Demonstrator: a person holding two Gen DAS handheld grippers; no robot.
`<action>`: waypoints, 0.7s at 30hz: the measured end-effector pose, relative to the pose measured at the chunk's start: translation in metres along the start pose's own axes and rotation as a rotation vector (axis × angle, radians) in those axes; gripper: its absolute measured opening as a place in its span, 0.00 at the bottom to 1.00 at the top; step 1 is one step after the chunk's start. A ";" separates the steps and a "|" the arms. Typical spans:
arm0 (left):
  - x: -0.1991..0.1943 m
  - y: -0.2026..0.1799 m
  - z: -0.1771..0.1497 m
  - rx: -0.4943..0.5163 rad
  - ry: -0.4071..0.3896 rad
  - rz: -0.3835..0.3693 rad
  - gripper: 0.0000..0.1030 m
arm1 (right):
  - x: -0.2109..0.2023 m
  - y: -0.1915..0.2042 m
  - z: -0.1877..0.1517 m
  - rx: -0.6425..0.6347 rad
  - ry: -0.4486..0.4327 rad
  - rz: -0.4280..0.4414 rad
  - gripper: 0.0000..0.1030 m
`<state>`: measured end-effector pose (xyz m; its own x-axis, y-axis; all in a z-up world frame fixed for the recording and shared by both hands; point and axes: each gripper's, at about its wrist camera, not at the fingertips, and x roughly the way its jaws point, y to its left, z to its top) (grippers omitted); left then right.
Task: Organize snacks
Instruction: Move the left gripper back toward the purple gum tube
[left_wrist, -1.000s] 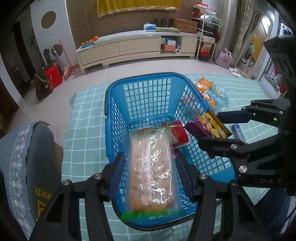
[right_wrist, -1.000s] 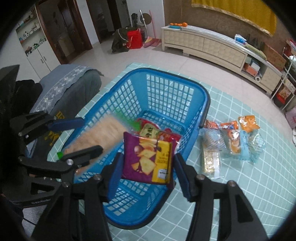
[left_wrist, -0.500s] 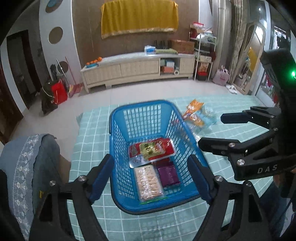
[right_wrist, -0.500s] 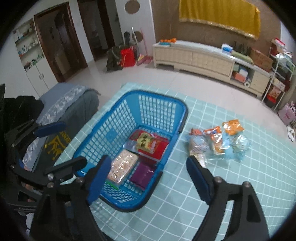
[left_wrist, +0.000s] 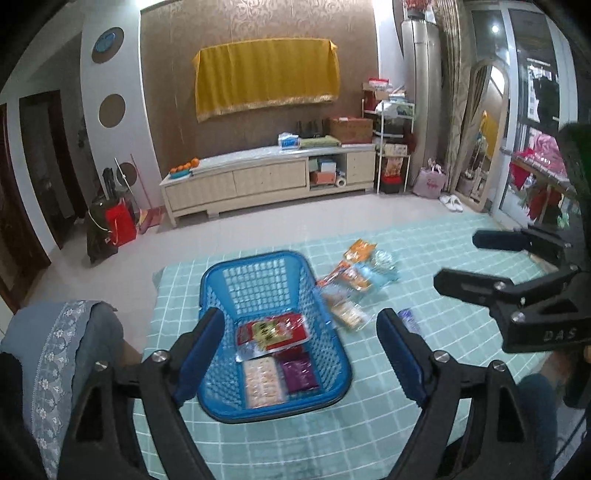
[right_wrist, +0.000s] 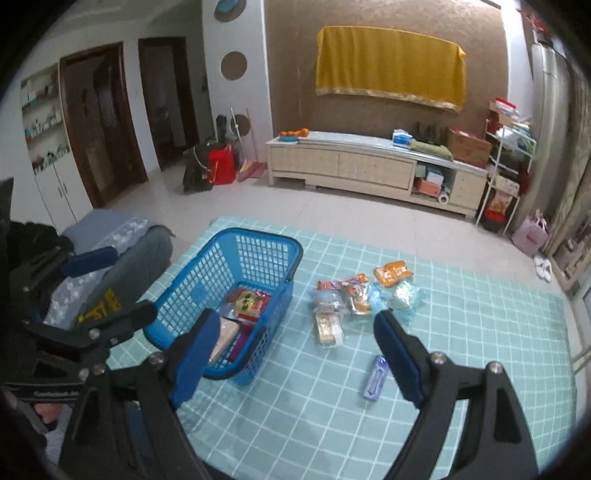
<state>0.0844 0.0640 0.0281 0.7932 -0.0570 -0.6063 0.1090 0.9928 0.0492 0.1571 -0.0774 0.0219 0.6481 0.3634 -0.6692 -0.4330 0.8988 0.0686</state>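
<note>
A blue basket (left_wrist: 258, 266) (right_wrist: 258, 240) stands on the teal checked cloth. In it lie a red pack (left_wrist: 271, 332), a clear cracker pack (left_wrist: 263, 382) and a purple pack (left_wrist: 300, 374). A heap of loose snack packs (left_wrist: 354, 284) (right_wrist: 364, 295) lies on the cloth right of the basket. A small blue-violet pack (right_wrist: 376, 376) lies nearer, apart from the heap. My left gripper (left_wrist: 300, 341) is open and empty, high above the basket. My right gripper (right_wrist: 295, 345) is open and empty, high above the cloth beside the basket.
A grey-blue cushioned seat (right_wrist: 110, 243) stands left of the table. A long cream cabinet (left_wrist: 266, 177) runs along the far wall across bare floor. The other gripper shows at each view's edge (left_wrist: 517, 295) (right_wrist: 74, 314).
Both grippers let go of their packs, the cracker pack and the purple pack, which now lie in the basket. Both grippers opened and rose well above the table.
</note>
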 end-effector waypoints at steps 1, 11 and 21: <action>-0.002 -0.005 0.002 -0.002 -0.005 -0.004 0.83 | -0.005 -0.004 -0.001 0.007 -0.002 -0.002 0.85; -0.002 -0.053 0.008 0.062 -0.061 -0.018 0.84 | -0.045 -0.038 -0.026 -0.046 -0.160 -0.112 0.85; 0.030 -0.102 0.010 0.058 0.030 -0.099 0.84 | -0.042 -0.092 -0.049 0.062 -0.046 -0.100 0.85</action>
<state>0.1029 -0.0401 0.0128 0.7585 -0.1505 -0.6340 0.2208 0.9748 0.0328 0.1392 -0.1869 0.0073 0.7149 0.2804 -0.6405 -0.3258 0.9441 0.0498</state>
